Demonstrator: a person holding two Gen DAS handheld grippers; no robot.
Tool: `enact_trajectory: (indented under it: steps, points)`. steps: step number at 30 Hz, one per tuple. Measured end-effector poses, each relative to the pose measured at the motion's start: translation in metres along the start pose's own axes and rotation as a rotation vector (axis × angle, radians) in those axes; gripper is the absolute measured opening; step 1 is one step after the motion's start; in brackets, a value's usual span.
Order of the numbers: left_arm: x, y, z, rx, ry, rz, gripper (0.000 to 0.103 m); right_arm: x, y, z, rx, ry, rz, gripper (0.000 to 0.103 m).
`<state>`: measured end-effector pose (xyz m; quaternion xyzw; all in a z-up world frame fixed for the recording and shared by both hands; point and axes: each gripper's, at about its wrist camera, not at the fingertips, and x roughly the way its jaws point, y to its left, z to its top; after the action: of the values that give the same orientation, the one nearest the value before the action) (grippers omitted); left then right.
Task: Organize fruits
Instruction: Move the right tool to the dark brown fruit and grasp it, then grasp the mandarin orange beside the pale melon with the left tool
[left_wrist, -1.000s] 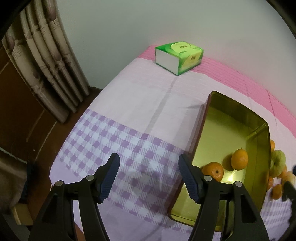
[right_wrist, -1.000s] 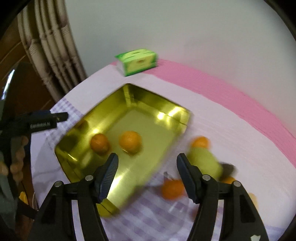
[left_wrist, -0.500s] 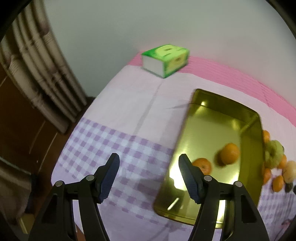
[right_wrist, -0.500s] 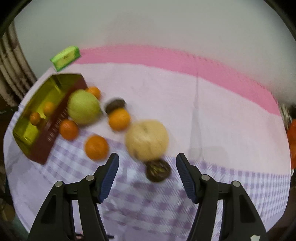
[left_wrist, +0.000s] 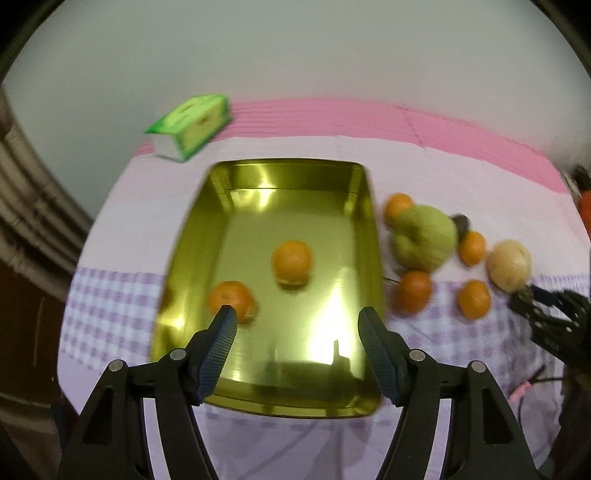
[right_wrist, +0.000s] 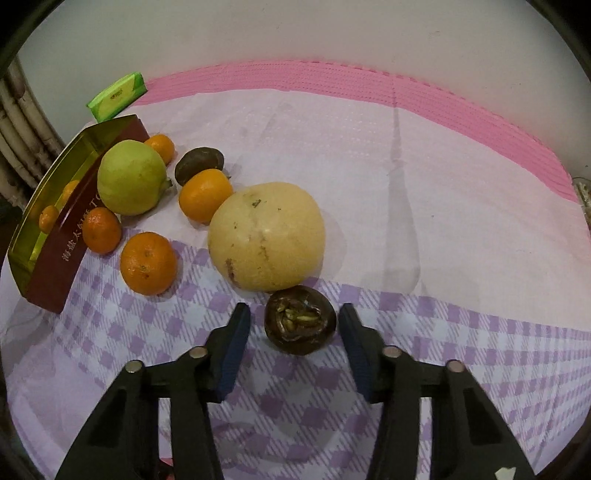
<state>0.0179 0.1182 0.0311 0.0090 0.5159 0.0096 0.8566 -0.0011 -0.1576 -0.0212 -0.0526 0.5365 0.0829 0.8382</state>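
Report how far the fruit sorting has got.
Done: two oranges lie in the gold tray. In hand: the right hand-held gripper is closing around the dark cracked fruit, pads not yet touching it; the left hand-held gripper hangs open over the tray. Left on the cloth: four oranges, a green fruit, a pale yellow fruit and another dark fruit.

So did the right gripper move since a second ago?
Yes. The right gripper left the gold tray, which now sits far left in its view, and came down around the dark brown fruit, jaws closing.
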Motion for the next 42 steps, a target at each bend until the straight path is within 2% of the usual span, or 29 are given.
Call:
enact_trajectory:
  steps: [5,17,24,28,37,42]
  points:
    - [0.001,-0.031,-0.001,0.056,0.012,-0.038,0.068,0.005,-0.002,-0.001,0.004,-0.002,-0.002,0.038]
    - [0.012,-0.096,-0.006,0.203,0.058,-0.122,0.069,0.003,-0.007,-0.002,0.027,-0.001,-0.01,0.037]
    - [0.023,-0.134,-0.006,0.274,0.09,-0.173,0.069,-0.006,-0.04,-0.012,0.123,0.026,-0.092,0.037]
    - [0.036,-0.145,0.0,0.244,0.132,-0.222,0.069,-0.008,-0.057,-0.018,0.178,0.026,-0.098,0.037]
    - [0.056,-0.16,0.005,0.244,0.137,-0.169,0.068,-0.009,-0.058,-0.019,0.192,0.02,-0.084,0.037]
    - [0.063,-0.167,0.007,0.24,0.148,-0.172,0.068,-0.008,-0.061,-0.016,0.191,0.022,-0.082,0.038]
